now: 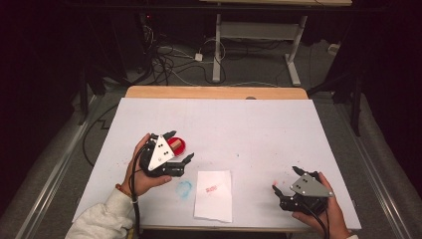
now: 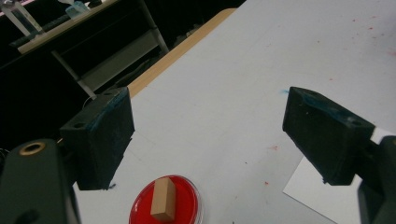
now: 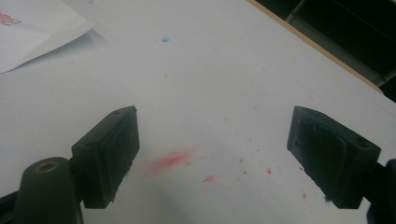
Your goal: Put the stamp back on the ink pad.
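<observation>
- Near edge: a white sheet (image 1: 318, 129) covers the table, flecked with red and blue stains; a paper slip (image 1: 214, 195) lies between the hands.
- Right gripper (image 1: 284, 185) hovers over a red smear (image 3: 170, 161), jaws spread, empty.
- Left gripper (image 1: 180, 145), jaws spread, hangs over the red dish (image 2: 187, 196); a wooden block (image 2: 164, 204) stands in it.
- Beyond: wooden table edge (image 1: 214, 92), cables (image 1: 169, 62) on grey floor, a desk frame (image 1: 259, 30), dark room.

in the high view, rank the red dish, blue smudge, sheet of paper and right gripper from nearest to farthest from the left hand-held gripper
1. Red dish, right at the left hand-held gripper, between its open jaws.
2. Blue smudge, just below it on the table.
3. Sheet of paper, lower right of it.
4. Right hand-held gripper, far across on the right.
</observation>
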A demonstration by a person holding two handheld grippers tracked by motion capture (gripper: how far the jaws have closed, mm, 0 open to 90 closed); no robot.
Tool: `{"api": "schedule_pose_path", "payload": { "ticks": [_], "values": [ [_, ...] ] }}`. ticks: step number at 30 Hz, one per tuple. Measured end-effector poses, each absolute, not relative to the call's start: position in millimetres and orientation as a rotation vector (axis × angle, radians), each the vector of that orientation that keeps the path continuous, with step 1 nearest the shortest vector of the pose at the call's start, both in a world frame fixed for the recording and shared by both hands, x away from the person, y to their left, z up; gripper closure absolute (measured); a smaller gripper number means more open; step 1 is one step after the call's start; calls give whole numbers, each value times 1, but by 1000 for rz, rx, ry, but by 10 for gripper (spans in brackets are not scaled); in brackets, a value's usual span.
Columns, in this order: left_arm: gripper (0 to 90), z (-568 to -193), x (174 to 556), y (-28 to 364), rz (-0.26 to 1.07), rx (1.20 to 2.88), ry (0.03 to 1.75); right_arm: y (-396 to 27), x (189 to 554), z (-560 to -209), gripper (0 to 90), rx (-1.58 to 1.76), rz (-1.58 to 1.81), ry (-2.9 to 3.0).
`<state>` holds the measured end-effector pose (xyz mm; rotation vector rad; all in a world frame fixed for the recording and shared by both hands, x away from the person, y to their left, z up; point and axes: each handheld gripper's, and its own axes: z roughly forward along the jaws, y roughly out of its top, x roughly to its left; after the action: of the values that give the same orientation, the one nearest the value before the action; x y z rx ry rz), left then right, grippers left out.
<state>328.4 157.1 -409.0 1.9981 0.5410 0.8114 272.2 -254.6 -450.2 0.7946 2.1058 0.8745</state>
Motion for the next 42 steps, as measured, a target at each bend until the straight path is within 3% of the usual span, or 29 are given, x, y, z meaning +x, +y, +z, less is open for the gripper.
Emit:
{"api": "schedule_pose_path", "payload": {
  "ticks": [22, 42],
  "values": [
    [161, -425, 301, 171, 844, 2055, 493, -252, 270, -448, 174, 782, 876, 2100],
    [161, -451, 284, 197, 834, 2119, 562, -250, 269, -447, 174, 779, 880, 2096]
  ]
}}
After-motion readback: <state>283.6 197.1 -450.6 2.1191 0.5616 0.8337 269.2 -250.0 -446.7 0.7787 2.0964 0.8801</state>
